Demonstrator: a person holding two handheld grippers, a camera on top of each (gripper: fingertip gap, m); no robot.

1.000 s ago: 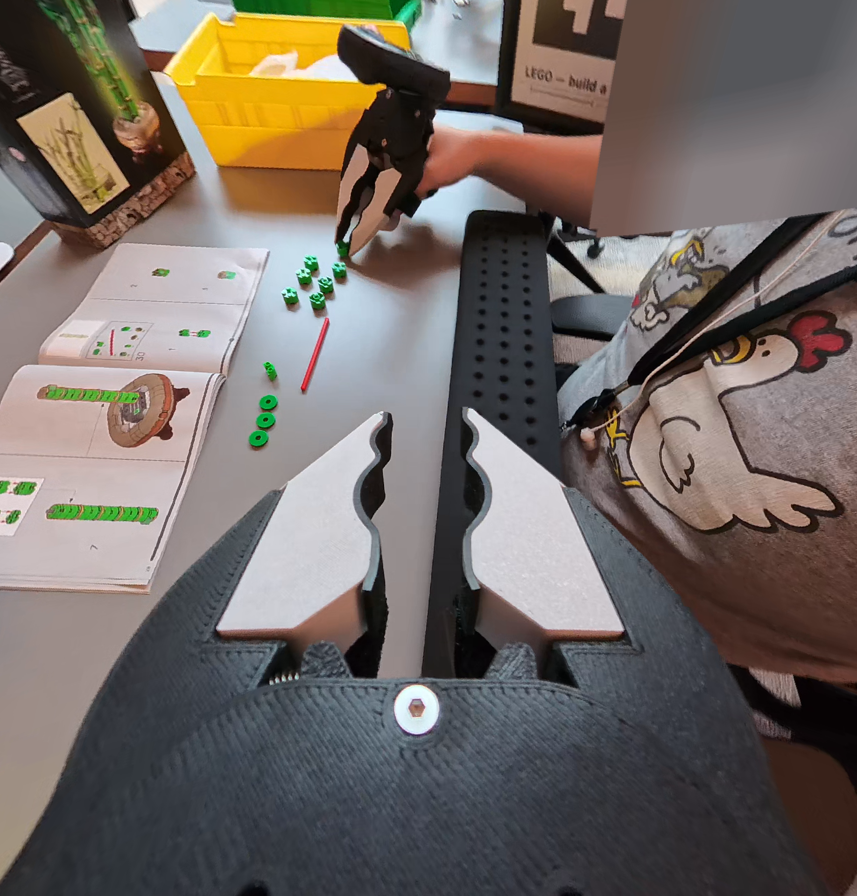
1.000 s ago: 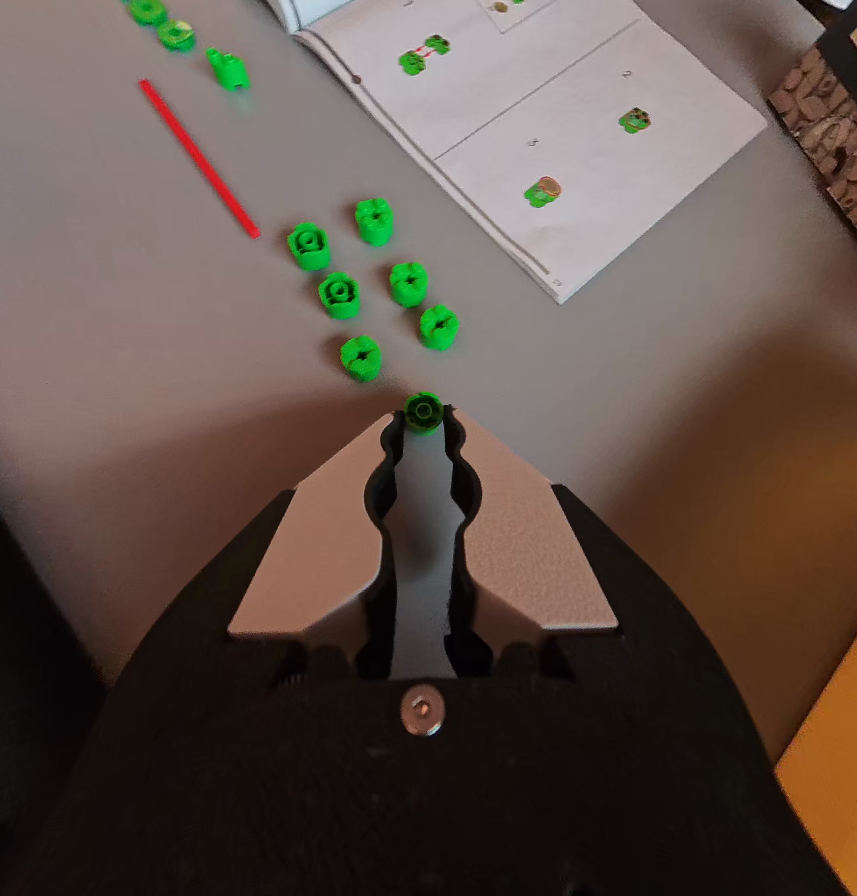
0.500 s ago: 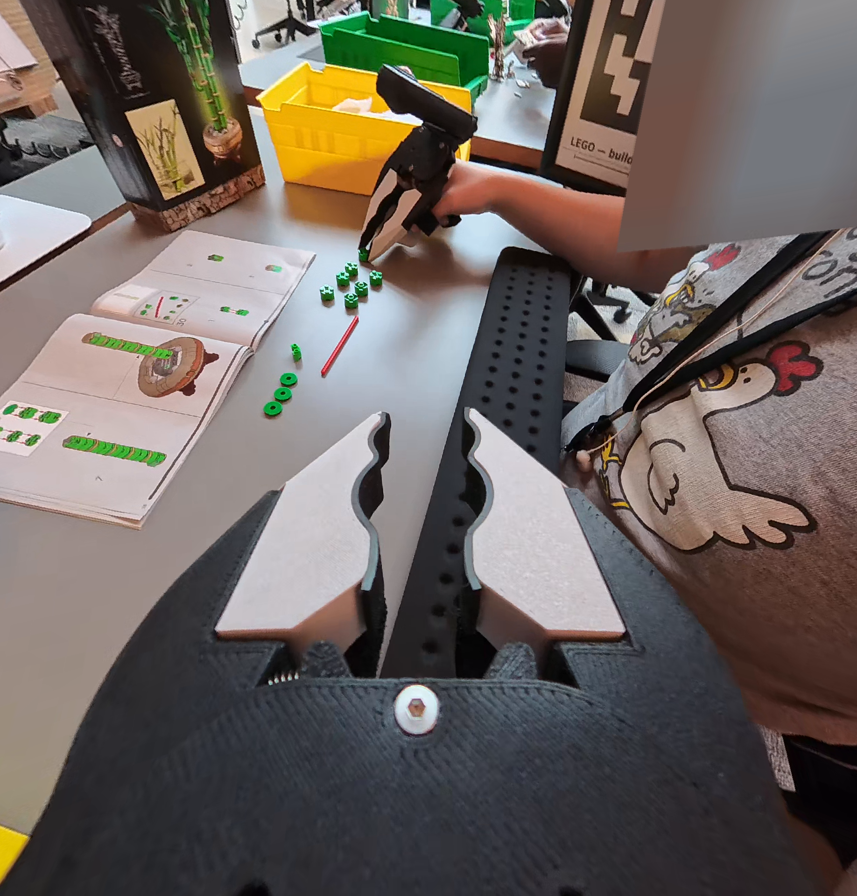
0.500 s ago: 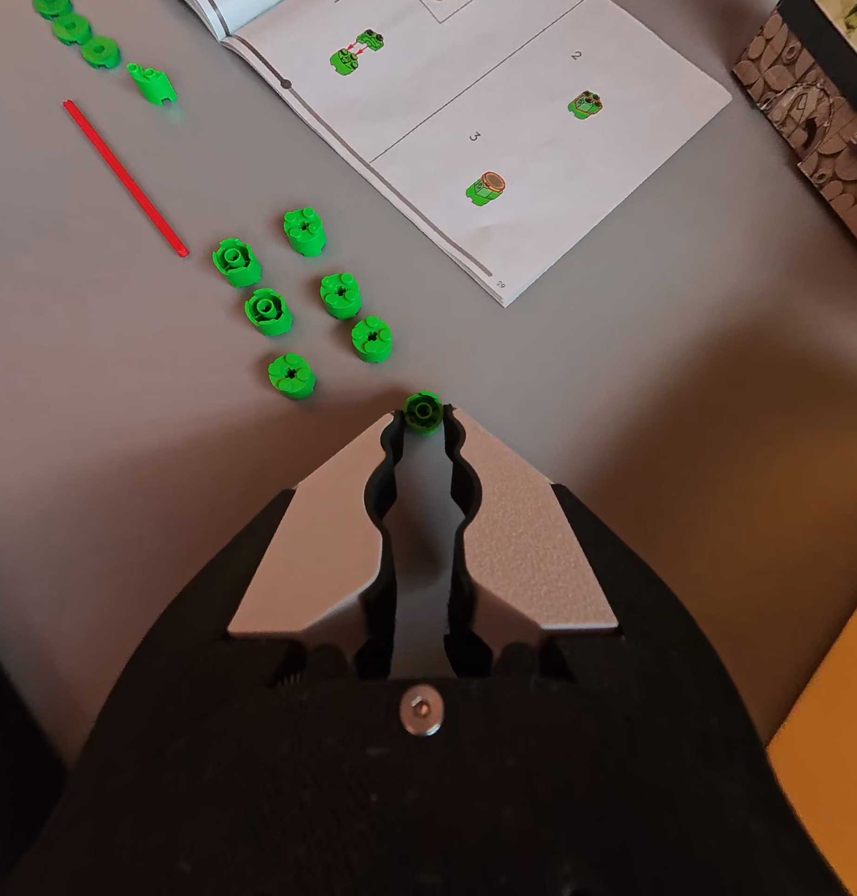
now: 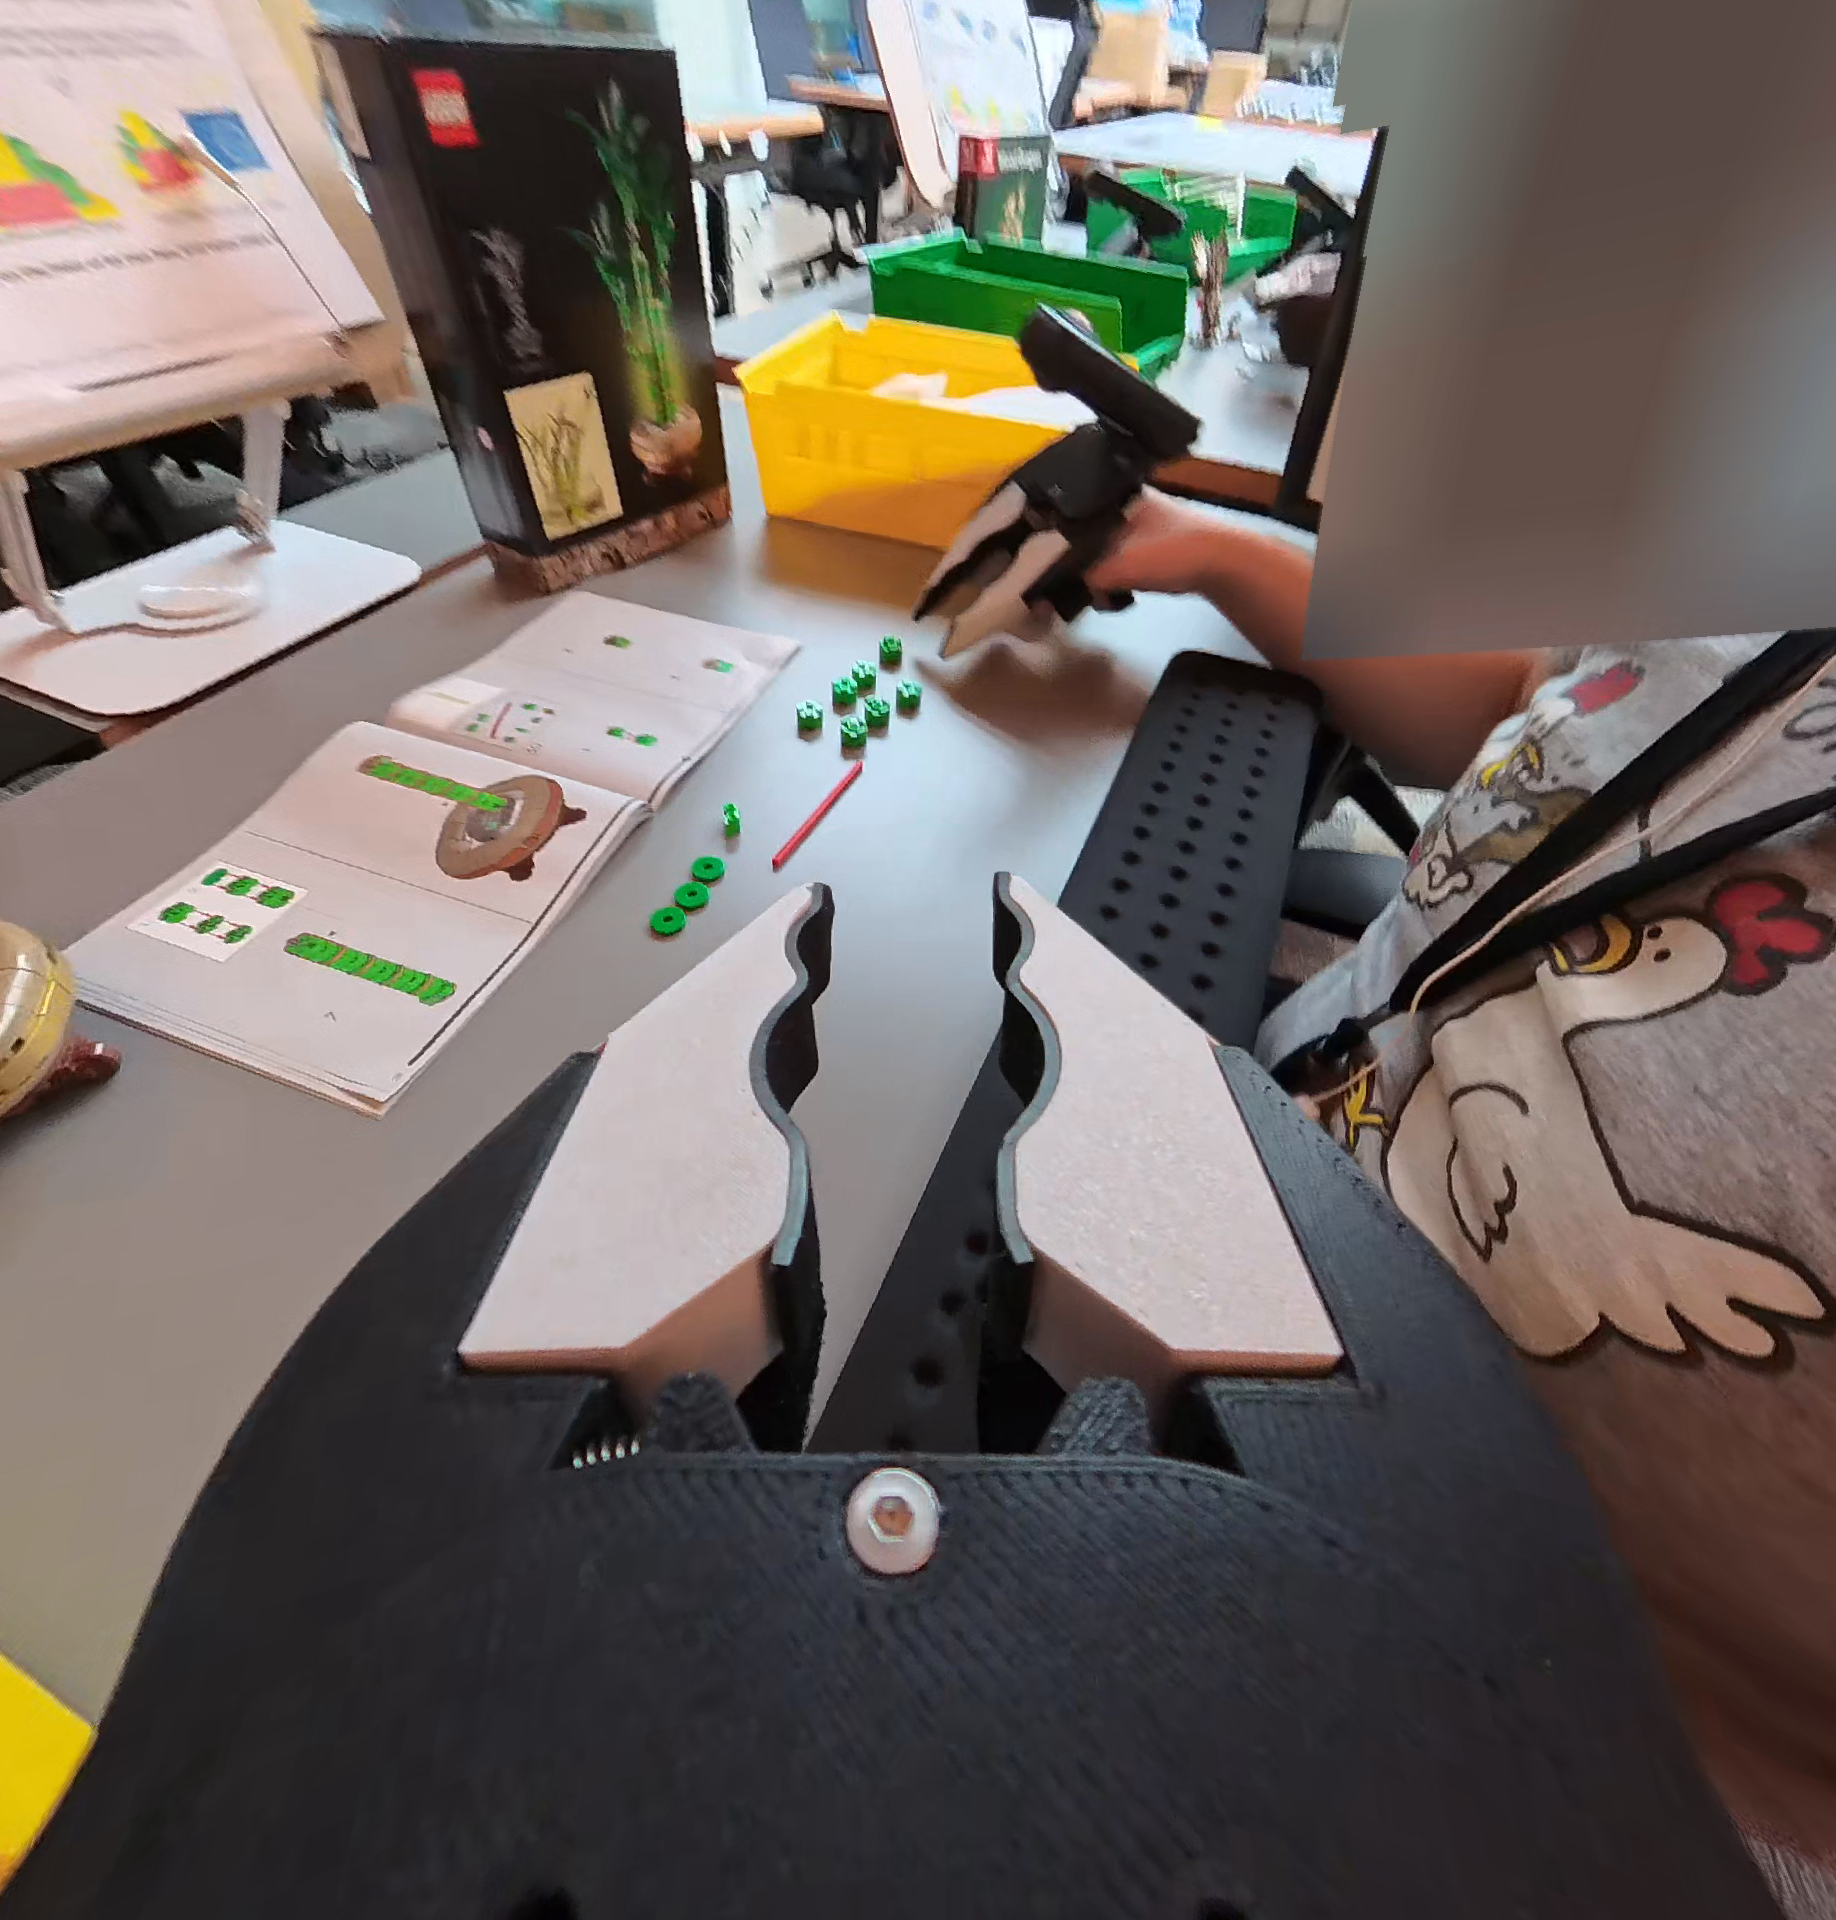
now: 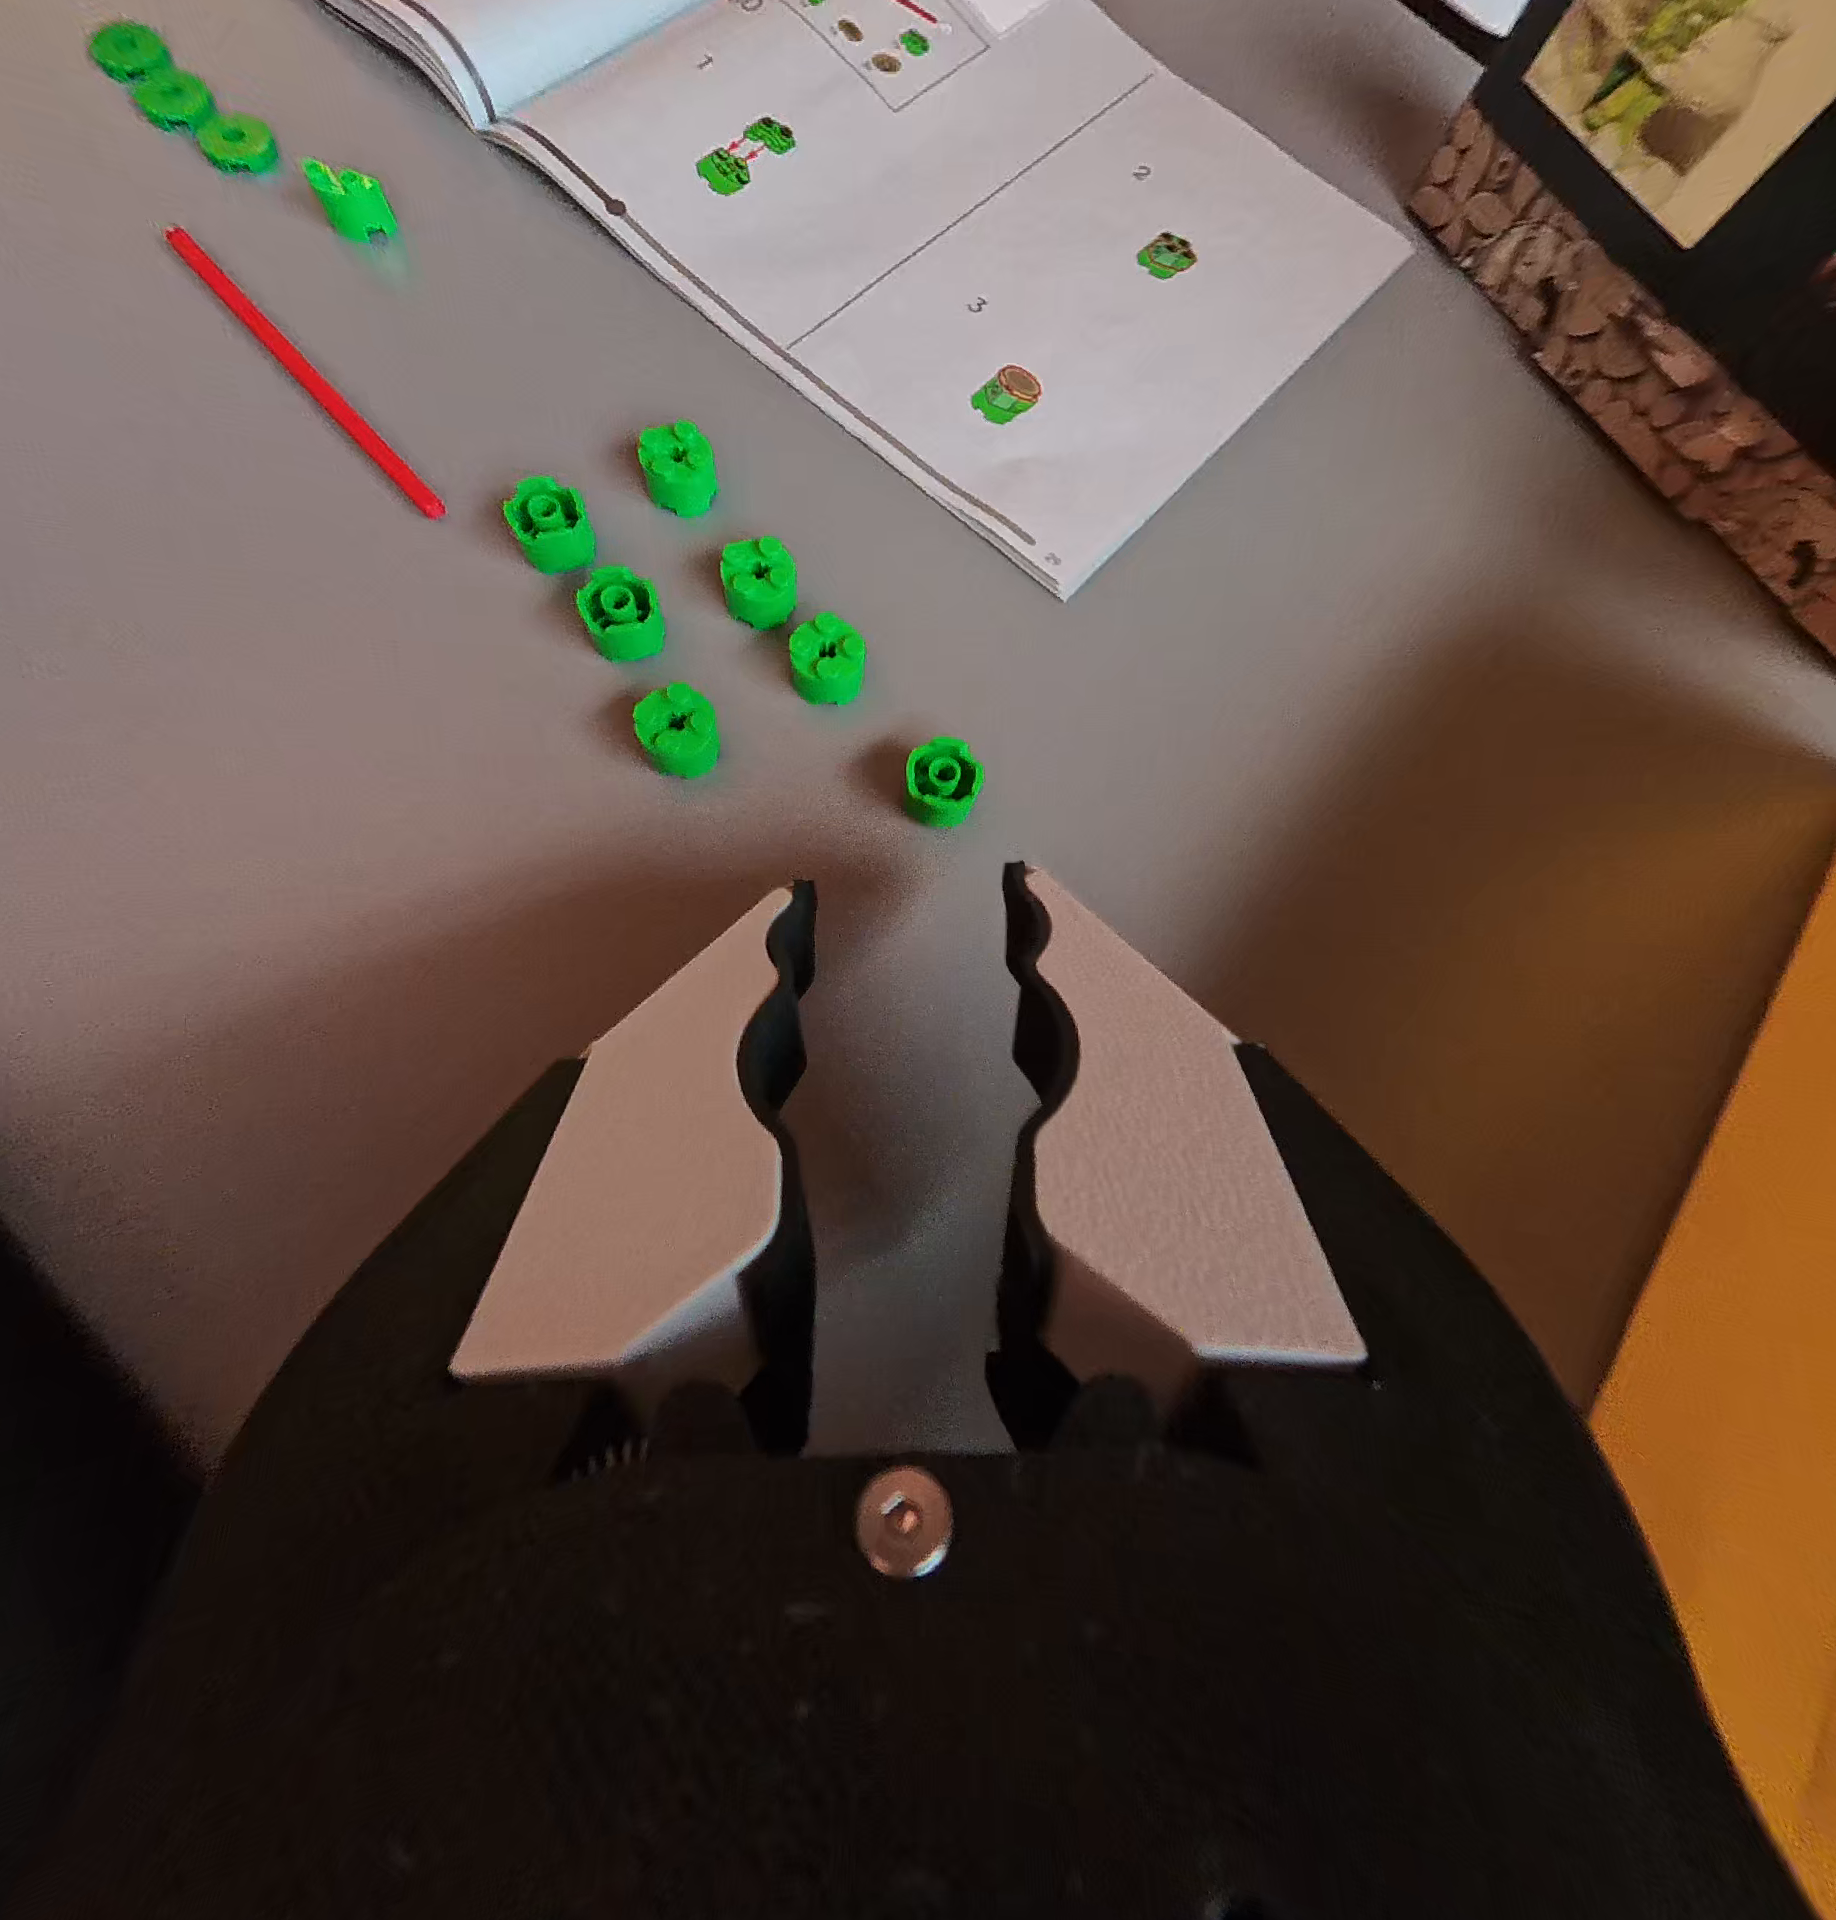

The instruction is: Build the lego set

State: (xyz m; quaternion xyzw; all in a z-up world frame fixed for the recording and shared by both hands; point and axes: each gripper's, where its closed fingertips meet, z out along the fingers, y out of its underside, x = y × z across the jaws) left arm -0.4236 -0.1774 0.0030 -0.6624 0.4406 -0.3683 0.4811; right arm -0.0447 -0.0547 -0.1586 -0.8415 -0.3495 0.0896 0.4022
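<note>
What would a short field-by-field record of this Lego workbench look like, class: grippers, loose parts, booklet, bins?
left gripper: open, empty, above table edge
right gripper: open, empty, just behind one round brick
nearest round brick: alone on table, apart from the fingertips
other round bricks: six, in two rows
red rod: flat, left of the bricks
flat green rings: three in a line
instruction booklet: open
yellow bin: behind the parts

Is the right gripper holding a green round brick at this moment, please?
No: the right gripper is open and empty, with the nearest green round brick lying on the table beyond it.
</note>
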